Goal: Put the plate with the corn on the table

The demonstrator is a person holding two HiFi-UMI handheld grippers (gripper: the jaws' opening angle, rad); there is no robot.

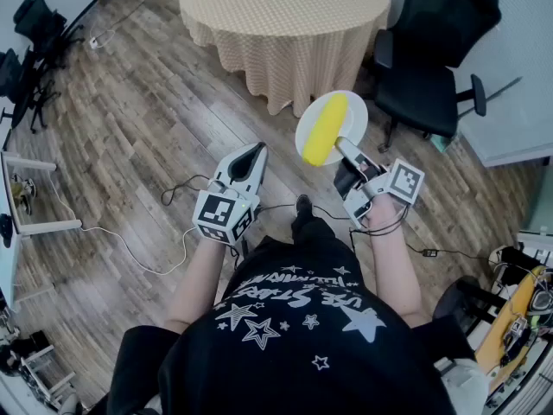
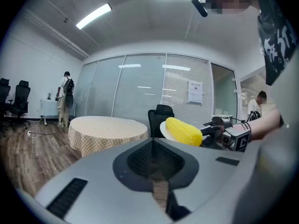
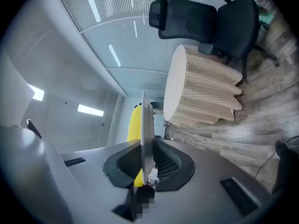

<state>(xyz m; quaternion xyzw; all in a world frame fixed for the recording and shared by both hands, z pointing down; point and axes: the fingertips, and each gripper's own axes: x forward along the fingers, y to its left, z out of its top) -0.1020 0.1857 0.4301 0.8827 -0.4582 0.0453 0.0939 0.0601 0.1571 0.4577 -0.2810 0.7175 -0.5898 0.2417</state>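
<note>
A white plate [image 1: 359,111] carries a yellow corn cob [image 1: 326,130] in the air above the wooden floor, short of the round table [image 1: 285,24] with its checked cloth. My right gripper [image 1: 344,148] is shut on the plate's near rim. In the right gripper view the plate [image 3: 144,134] stands edge-on between the jaws, with the corn [image 3: 134,120] to its left and the table [image 3: 196,87] beyond. My left gripper [image 1: 256,151] is shut with nothing in it, left of the plate. The left gripper view shows the corn [image 2: 184,130] and the table [image 2: 105,127] ahead.
A black office chair [image 1: 432,50] stands right of the table, close to the plate. Cables [image 1: 130,240] trail over the floor at the left. More chairs [image 1: 34,24] and a desk edge [image 1: 17,197] line the left side. A person [image 2: 63,97] stands far off.
</note>
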